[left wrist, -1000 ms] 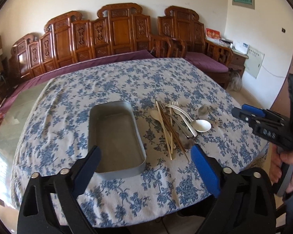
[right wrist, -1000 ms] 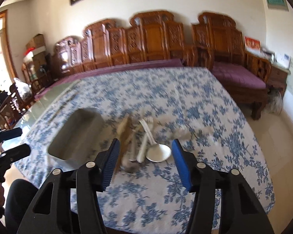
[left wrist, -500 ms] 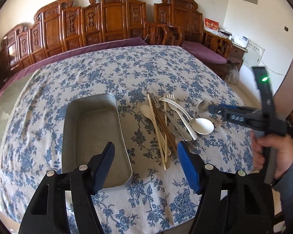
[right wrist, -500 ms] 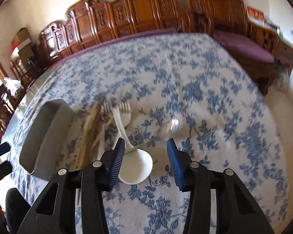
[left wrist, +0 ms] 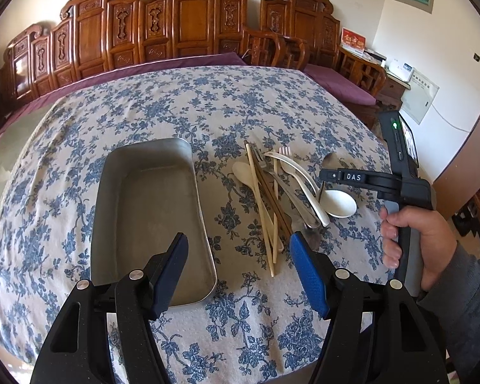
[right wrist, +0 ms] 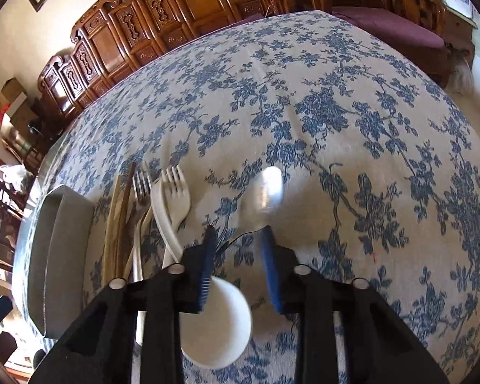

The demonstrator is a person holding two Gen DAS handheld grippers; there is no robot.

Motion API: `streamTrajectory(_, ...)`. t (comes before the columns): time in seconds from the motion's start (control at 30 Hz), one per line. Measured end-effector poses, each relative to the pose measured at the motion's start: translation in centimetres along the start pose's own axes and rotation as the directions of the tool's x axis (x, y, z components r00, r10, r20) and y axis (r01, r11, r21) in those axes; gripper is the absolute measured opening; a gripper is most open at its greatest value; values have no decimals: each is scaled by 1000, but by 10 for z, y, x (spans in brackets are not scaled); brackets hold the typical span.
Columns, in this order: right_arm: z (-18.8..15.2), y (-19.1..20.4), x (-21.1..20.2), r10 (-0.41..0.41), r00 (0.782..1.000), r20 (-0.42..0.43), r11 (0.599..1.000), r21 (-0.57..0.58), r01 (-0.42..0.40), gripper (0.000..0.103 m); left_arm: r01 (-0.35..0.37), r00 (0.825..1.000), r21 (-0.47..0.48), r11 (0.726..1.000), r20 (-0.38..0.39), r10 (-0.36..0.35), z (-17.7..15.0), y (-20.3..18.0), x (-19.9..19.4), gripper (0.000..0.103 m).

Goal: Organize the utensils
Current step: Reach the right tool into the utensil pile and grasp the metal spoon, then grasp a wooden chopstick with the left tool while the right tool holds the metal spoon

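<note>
Right wrist view: the right claw comes down over the metal spoon that lies on the blue-flowered cloth of the desk, its blue pads set narrowly apart and holding nothing. The spoon's shiny bowl lies just beyond the fingertips; its thin handle appears to run back between them, though blur hides the exact line. The white ladle-shaped spoon sits just under the left pad, its bowl touching or nearly touching it.

Left wrist view: the left claw hangs wide and empty near the desk's front edge, between the metal tray and the heap of chopsticks, forks and spoons.

To do this pick well, the right claw should likely centre on the handle rather than the bowl, press low to the cloth, and close squarely so the thin metal does not slip or twist. The chief risk looks to be the left pad catching the white spoon and dragging it along. The tray, well to the left of the right claw and apparently empty, is the probable destination.
</note>
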State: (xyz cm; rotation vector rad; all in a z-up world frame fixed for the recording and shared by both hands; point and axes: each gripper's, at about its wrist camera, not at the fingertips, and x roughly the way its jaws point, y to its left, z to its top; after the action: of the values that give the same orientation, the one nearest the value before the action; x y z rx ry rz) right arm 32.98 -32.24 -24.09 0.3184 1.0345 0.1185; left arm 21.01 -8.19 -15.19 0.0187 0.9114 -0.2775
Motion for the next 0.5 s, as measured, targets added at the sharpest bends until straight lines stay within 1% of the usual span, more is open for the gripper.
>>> streamTrajectory(0.07, 2, 0, 2, -2, 1000, 2, 1000, -7, 2, 23, -3, 1000, 1, 1000, -3, 3, -1, -1, 0, 63)
streamTrajectory(0.1, 3, 0, 2, -9, 1000, 1, 1000, -9, 9, 20, -4, 1000, 3, 1000, -5, 4, -2, -1, 0, 63)
streamTrajectory(0.2, 4, 7, 5, -40, 999, 3, 998, -53, 40, 19, -8, 1000, 15, 1000, -9, 9, -5, -6, -1, 63)
streamTrajectory(0.23, 4, 8, 5, -37, 999, 1, 998, -59, 37, 19, -11, 1000, 17, 1000, -8, 11, -5, -6, -1, 63)
streamTrajectory(0.3, 5, 7, 4, -10, 1000, 1, 999, -45, 10, 13, -12, 1000, 19, 1000, -7, 12, -6, -9, -3, 63)
streamTrajectory(0.37, 6, 2, -2, 20, 1000, 3, 1000, -16, -20, 3, -17, 1000, 25, 1000, -5, 17, -6, -10, -5, 63)
streamTrajectory(0.5, 6, -2, -20, 74, 997, 24, 997, 0, -74, 2, -20, 1000, 29, 999, -14, 20, -7, -13, -3, 63)
